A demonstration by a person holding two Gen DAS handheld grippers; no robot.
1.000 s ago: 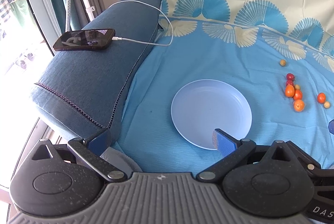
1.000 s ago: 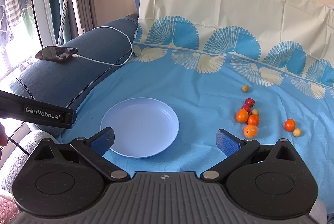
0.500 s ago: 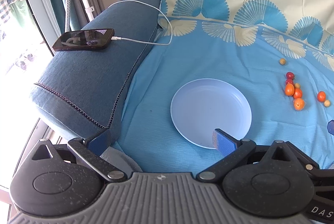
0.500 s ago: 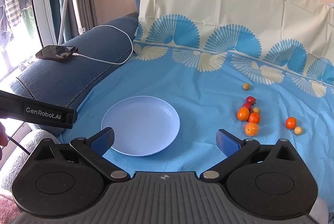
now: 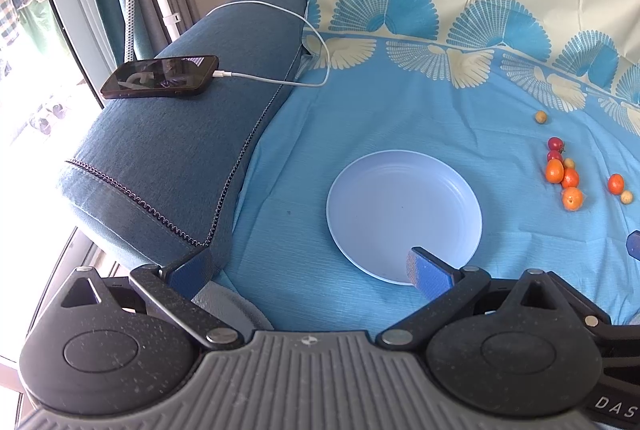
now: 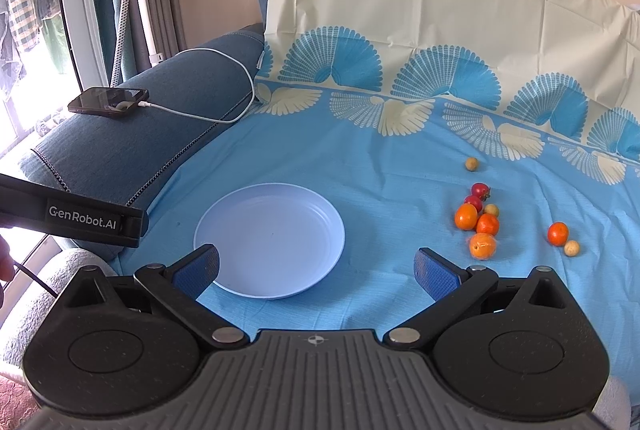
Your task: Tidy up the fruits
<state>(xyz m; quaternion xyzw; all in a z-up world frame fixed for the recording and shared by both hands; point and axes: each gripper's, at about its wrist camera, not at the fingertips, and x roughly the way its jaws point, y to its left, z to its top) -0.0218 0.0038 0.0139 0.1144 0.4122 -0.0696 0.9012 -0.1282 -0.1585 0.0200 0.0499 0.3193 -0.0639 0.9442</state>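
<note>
Both grippers are held wide apart and carry nothing: the right gripper (image 6: 316, 270) is poised low over the near edge of the blue cloth (image 6: 360, 157), with its left finger over the near rim of the pale blue plate (image 6: 224, 218) and its right finger nearer the fruit. The left gripper (image 5: 308, 270) is kept further left, its left finger by the sofa armrest (image 5: 168, 133) and its right finger over the plate's near rim (image 5: 360, 262).

Nothing is seen on the plate, so no fruit has yet been gathered. The fruits are scattered on the cloth to the right of the plate, well apart from it: a cluster of small oranges (image 6: 478, 226) with red cherry tomatoes (image 6: 478, 195) just behind, and a few pale round fruits (image 6: 472, 163) around them. One orange (image 6: 558, 233) lies apart on the right.

The plate is judged to be the collecting place, set centrally so both grippers can reach it. A phone (image 5: 160, 77) on its charging cable (image 5: 280, 79) is left on the armrest, clear of the work.
</note>
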